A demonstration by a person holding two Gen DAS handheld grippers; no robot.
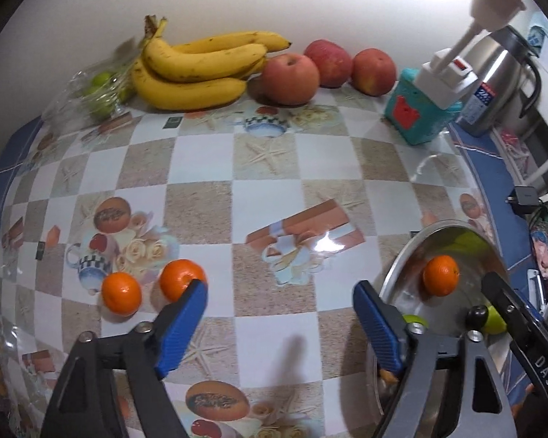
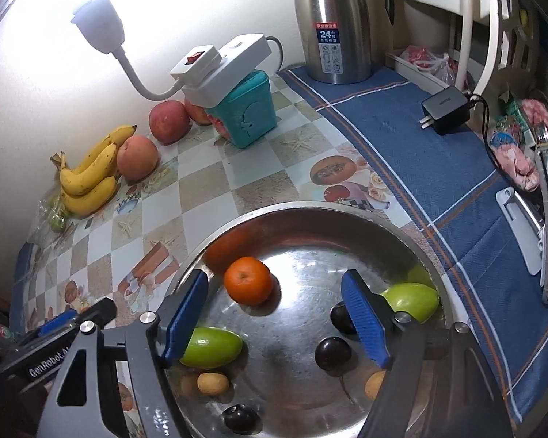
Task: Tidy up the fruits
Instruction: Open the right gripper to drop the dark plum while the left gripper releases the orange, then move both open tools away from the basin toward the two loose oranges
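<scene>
The two loose oranges [image 1: 121, 293] lie touching on the glossy checkered surface [image 1: 274, 168], just beside the left tool [image 1: 279, 303]. Its jaws stand spread and empty. The right tool [image 2: 274, 314] hangs spread over the steel bowl [image 2: 413, 241], pinching nothing. The bowl holds one orange [image 2: 247, 280], two smooth green fruits [image 2: 212, 347], dark plums [image 2: 333, 353] and small tan fruits [image 2: 212, 383].

Handling, judged: each orange is light, round and firm, with a dimpled rind giving fair friction. It rolls readily on the slick surface. Grip across the widest part with moderate pressure to avoid bruising.
</scene>
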